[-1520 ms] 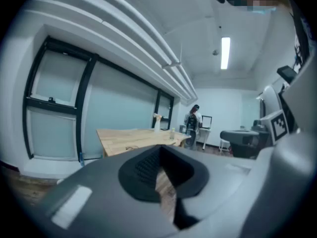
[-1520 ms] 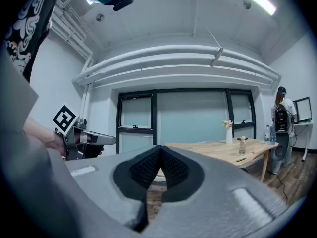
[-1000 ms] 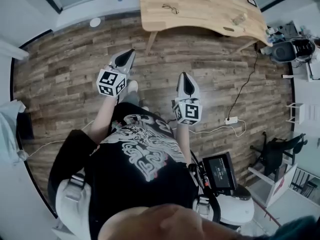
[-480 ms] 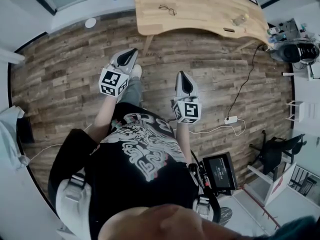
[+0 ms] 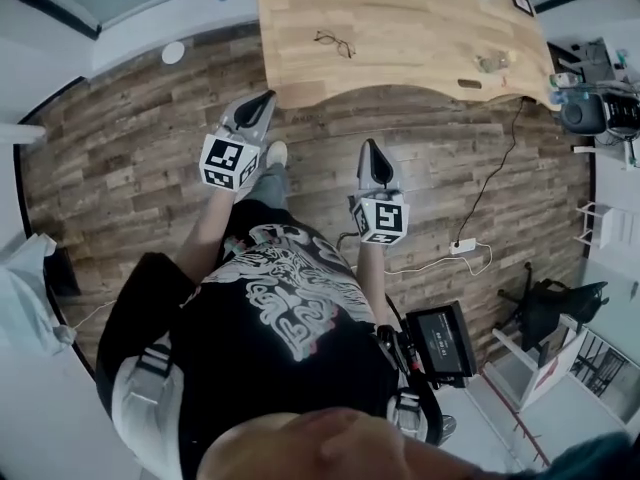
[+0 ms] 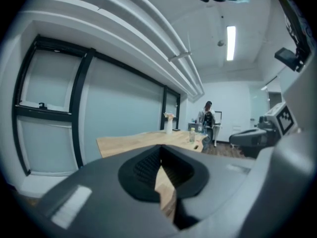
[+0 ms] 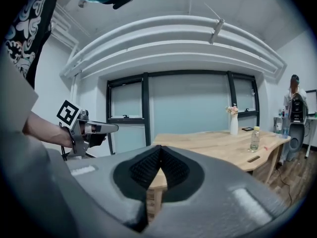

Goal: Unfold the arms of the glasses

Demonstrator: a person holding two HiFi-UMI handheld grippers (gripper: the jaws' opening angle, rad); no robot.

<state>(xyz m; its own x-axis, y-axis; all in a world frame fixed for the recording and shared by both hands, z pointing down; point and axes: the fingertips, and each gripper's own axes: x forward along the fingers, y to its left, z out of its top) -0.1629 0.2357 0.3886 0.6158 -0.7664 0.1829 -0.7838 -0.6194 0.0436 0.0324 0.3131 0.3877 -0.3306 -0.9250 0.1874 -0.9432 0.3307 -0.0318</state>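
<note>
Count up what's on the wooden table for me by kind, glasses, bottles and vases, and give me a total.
Thin dark-framed glasses: 1
Clear plastic bottle with a yellow cap: 1
White vase holding flowers: 1
Total: 3

A long wooden table (image 5: 400, 28) is standing on plank flooring (image 5: 120, 168), dark-framed windows (image 7: 188, 105) are running along behind it, a strip light (image 6: 231, 42) is glowing overhead, and a black office chair (image 5: 548, 303) is sitting off right.
</note>
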